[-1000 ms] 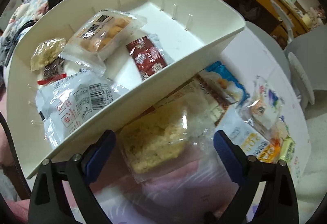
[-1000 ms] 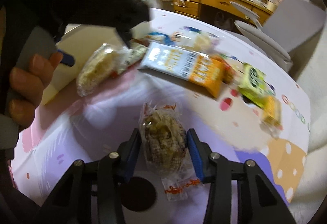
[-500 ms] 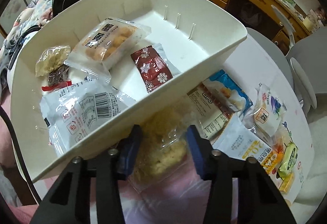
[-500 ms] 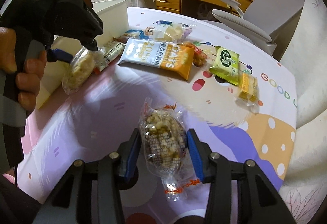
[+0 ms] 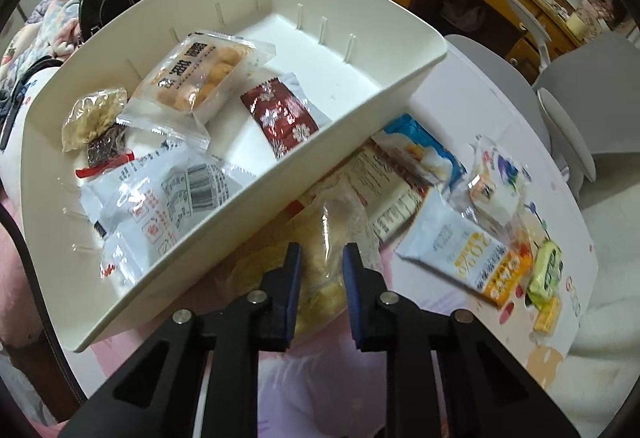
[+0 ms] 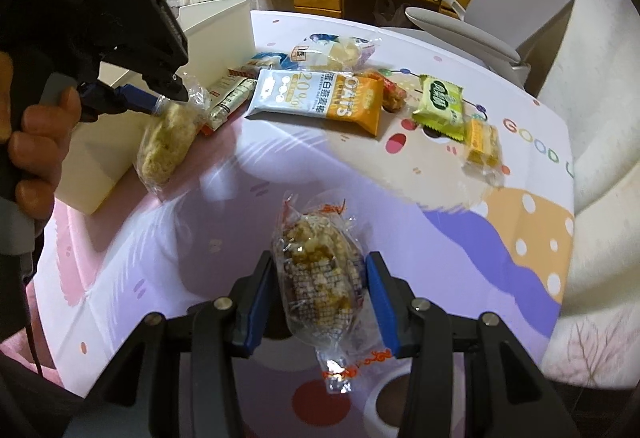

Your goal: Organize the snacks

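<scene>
left hand-held gripper [image 5: 320,262]: just closed, pinching pale rice cake [image 5: 320,278] beside white bin [image 5: 248,198] | right hand-held gripper [image 6: 320,278]: clamping puffed-grain packet [image 6: 318,278] near bin

Right gripper [image 6: 319,292] clamping a popcorn pack [image 6: 318,278], left gripper [image 6: 160,106] pinching a rice cracker [image 6: 168,142] ahead-left, oats bar [image 6: 320,98] lying beyond.
</scene>
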Demonstrator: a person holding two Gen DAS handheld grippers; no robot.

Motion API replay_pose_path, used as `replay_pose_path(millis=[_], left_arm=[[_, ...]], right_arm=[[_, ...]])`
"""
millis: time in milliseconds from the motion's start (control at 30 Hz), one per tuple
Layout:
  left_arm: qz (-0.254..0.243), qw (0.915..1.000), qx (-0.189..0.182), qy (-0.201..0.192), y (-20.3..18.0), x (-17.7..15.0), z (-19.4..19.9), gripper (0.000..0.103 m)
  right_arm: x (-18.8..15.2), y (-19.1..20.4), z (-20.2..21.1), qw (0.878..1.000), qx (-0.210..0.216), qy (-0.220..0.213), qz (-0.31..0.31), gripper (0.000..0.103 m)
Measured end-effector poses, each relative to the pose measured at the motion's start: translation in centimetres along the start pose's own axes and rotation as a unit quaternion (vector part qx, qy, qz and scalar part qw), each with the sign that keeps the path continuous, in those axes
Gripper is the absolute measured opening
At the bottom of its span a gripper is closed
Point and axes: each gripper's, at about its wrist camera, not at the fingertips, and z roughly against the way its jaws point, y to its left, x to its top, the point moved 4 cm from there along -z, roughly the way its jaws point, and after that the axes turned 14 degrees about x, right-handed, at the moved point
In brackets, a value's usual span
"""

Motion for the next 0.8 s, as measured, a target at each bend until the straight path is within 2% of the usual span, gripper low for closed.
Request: replay_pose_path(millis=[133, 400, 533, 700, 800], left_arm=[[-0.018, 0.9998, -0.012, 0.004, 0.5, -1.4, 1.1, 0.015], [-0.094, 0.9931, -0.069, 0.015, 1.1, -4.0, 3.9, 0.009], [-0.129, 0.9879, -0.087, 0.005, 2.1, -4.9, 5.9, 0.004], [-0.158, 0.9812, -0.105, -0.035, 3.6, -5.0, 9.0, 0.003], [-0.181, 0.9762, -0.115, -0.031, 3.8, -5.0, 9.6, 0.003]], right_arm=[[-0.6, 0.2, 0.8, 1.000, -0.005, 0.001, -0.024, 0.046], [-1.7, 1.3, 3.0, 0.997, -0.007, -0.006, -0.072, 0.046], [-2.1, 2.7, 4.4, 0.997, -0.010, -0.010, -0.076, 0.046], [-2.3, 4.5, 5.9, 0.997, -0.010, -0.025, -0.069, 0.046], [-2.5, 5.5, 6.6, 0.997, -0.006, -0.035, -0.071, 0.046]])
